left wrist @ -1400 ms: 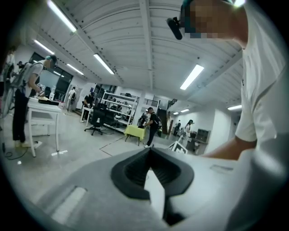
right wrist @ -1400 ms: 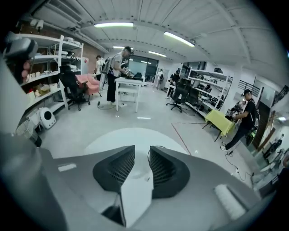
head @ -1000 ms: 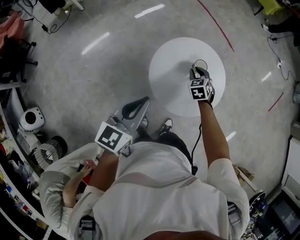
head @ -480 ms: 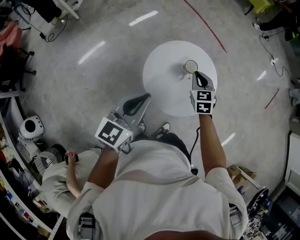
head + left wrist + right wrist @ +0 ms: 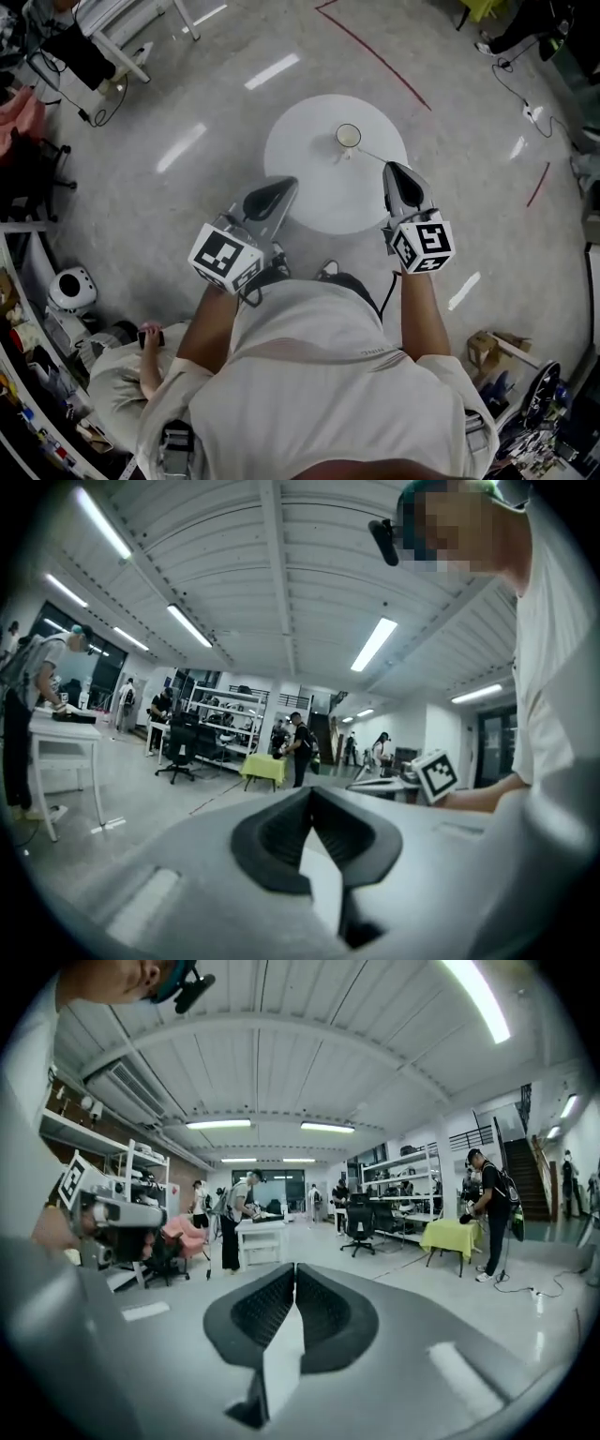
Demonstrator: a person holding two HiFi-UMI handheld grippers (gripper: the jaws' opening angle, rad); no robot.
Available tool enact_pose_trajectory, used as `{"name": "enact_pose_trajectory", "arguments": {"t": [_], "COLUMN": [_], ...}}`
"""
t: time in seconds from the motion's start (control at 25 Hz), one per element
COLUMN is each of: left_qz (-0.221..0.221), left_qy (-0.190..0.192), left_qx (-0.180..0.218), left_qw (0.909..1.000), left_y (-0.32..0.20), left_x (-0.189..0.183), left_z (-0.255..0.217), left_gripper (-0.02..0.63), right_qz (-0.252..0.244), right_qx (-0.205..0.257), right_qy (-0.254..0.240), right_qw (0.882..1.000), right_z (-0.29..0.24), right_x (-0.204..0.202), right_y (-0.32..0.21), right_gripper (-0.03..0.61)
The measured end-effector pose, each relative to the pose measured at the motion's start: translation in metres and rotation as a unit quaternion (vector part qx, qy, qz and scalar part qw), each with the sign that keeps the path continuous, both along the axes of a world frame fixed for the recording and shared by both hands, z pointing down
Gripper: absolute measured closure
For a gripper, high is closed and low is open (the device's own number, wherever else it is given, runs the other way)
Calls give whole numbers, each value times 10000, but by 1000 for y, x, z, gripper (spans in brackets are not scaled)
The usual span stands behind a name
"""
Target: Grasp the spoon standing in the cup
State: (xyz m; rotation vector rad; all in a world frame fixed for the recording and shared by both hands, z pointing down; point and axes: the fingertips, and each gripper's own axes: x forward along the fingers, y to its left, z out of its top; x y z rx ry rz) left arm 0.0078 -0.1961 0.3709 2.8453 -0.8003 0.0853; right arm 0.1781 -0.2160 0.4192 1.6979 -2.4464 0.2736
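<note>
The only markings that can be made out are the black-and-white square markers on the 2 cubes; the left gripper [image 5: 285, 186] carries its cube [image 5: 225, 259] low over the person's left forearm, and the right gripper [image 5: 391, 170] carries its cube [image 5: 424, 244] just above the right wrist; the patterns are codes, not letters. A round white worktop [image 5: 305, 183] stands on the pale grey floor [image 5: 169, 112], which is crossed by a thin red line [image 5: 375, 56]; a cup [image 5: 348, 137] sits on the far half of the worktop, and the spoon [image 5: 371, 157] leans out of it with its thin handle slanting toward the right gripper. The handle's end lies just beside that gripper's tip; whether the 2 touch cannot be told from the head view. The right gripper view shows its jaws pressed together with nothing between them; the left gripper view shows the same, jaws closed and empty. The left gripper hangs over the worktop's near-left edge, well apart from the cup. A second person [image 5: 131, 375] crouches at the lower left.
</note>
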Motion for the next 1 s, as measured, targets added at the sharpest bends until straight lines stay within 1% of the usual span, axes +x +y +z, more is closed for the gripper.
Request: {"name": "enact_pose_trajectory", "arguments": {"t": [0.2, 0.32, 0.4, 0.64, 1.0], "left_qz": [49, 114, 138, 165, 37], "left_qy": [19, 41, 47, 61, 101], "left_qx": [324, 452, 510, 657, 690], "left_qw": [9995, 9989, 9986, 9977, 9976], "left_y": [15, 22, 26, 34, 38], "left_x": [22, 30, 35, 48, 35], "left_z": [-26, -37, -43, -56, -62], "left_gripper": [612, 612, 612, 612, 612], "right_qz": [-69, -97, -76, -63, -146], "right_qx": [549, 880, 1009, 1149, 1251], "right_qy": [-244, -261, -275, -320, -332], "right_qw": [9982, 9957, 9945, 9928, 9915], "right_z": [-48, -75, -89, -105, -117], "right_x": [12, 18, 23, 38, 29], "right_y": [53, 70, 78, 86, 84], "right_gripper": [568, 568, 568, 568, 566]}}
